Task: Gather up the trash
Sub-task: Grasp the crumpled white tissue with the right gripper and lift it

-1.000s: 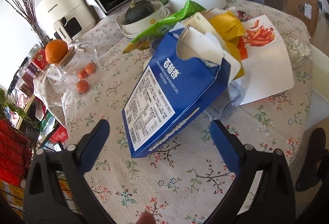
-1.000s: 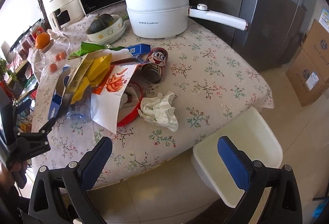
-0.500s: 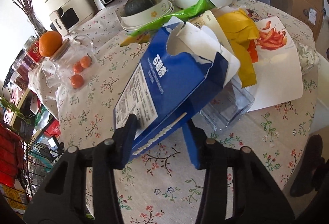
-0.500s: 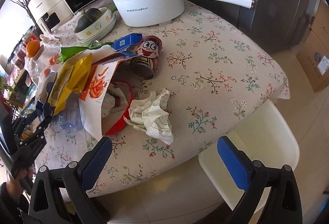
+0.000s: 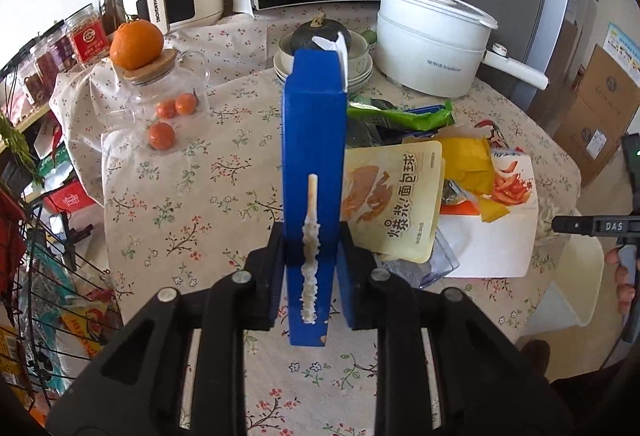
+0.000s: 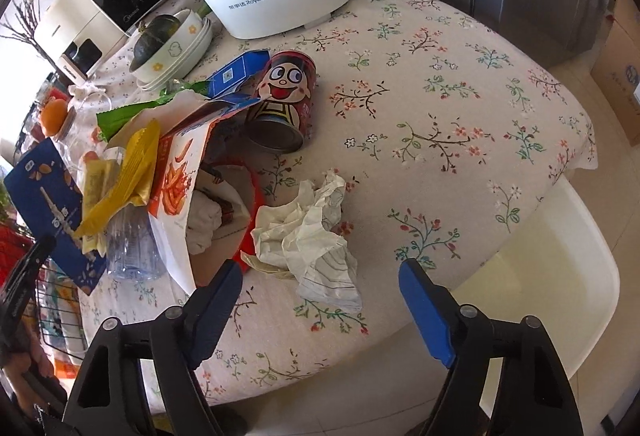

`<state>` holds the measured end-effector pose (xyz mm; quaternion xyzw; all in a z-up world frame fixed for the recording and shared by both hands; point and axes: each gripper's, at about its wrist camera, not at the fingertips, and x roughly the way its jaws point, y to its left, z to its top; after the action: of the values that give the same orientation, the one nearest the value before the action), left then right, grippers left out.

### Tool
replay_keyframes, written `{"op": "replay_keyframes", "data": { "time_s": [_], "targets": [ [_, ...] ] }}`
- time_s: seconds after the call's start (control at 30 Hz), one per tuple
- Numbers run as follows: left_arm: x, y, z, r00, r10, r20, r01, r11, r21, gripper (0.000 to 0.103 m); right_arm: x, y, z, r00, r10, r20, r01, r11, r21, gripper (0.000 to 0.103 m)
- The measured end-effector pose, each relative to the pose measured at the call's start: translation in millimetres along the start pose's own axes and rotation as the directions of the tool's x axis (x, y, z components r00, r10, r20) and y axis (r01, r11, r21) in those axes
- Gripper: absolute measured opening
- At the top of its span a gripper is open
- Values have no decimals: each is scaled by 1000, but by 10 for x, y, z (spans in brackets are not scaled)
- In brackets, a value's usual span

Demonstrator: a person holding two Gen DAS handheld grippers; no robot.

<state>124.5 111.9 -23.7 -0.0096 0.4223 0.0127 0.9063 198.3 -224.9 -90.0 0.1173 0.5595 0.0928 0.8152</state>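
One blue box (image 5: pixel 313 139), one crumpled tissue (image 6: pixel 312 236), one red can (image 6: pixel 286 95).

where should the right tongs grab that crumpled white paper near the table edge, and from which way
Take the crumpled white paper at its bunched middle, coming straight down from above. It lies loose on the tablecloth ahead of the open right tongs, its raised folds easy to pinch.

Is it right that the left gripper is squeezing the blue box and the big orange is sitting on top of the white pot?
Not quite. The left gripper is indeed shut on the blue box, its jaws having just been closing. But the big orange sits on the wooden lid of the glass jar, not on the white pot. The left wrist view shows this.
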Motion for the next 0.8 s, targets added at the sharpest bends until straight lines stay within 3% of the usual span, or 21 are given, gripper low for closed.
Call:
{"op": "replay_keyframes", "data": {
  "time_s": [0.2, 0.43, 0.63, 0.67, 0.7, 0.8],
  "targets": [
    [-159, 157, 17, 999, -19, 29, 21, 998, -65, 25, 165, 55, 53, 999, 42, -14, -41, 999, 20, 57],
    [-313, 302, -50, 997, -65, 38, 69, 990, -123, 25, 255, -10, 79, 993, 118, -8, -117, 990, 78, 48],
    [-443, 392, -63, 990, -128, 57, 136, 974, -180, 25, 120, -13, 44, 992, 129, 16, -130, 989, 69, 40],
    [-480, 395, -59, 990, -122, 68, 133, 975, -178, 25, 71, -15, 43, 992, 125, 29, -127, 990, 64, 35],
    [-517, 396, -53, 990, -119, 79, 132, 975, -178, 25, 24, -14, 41, 991, 124, 40, -127, 990, 58, 23],
    [-611, 399, -32, 986, -129, 109, 148, 971, -186, 25, -148, -72, 33, 989, 120, 88, -125, 990, 63, 23]
  ]
}}
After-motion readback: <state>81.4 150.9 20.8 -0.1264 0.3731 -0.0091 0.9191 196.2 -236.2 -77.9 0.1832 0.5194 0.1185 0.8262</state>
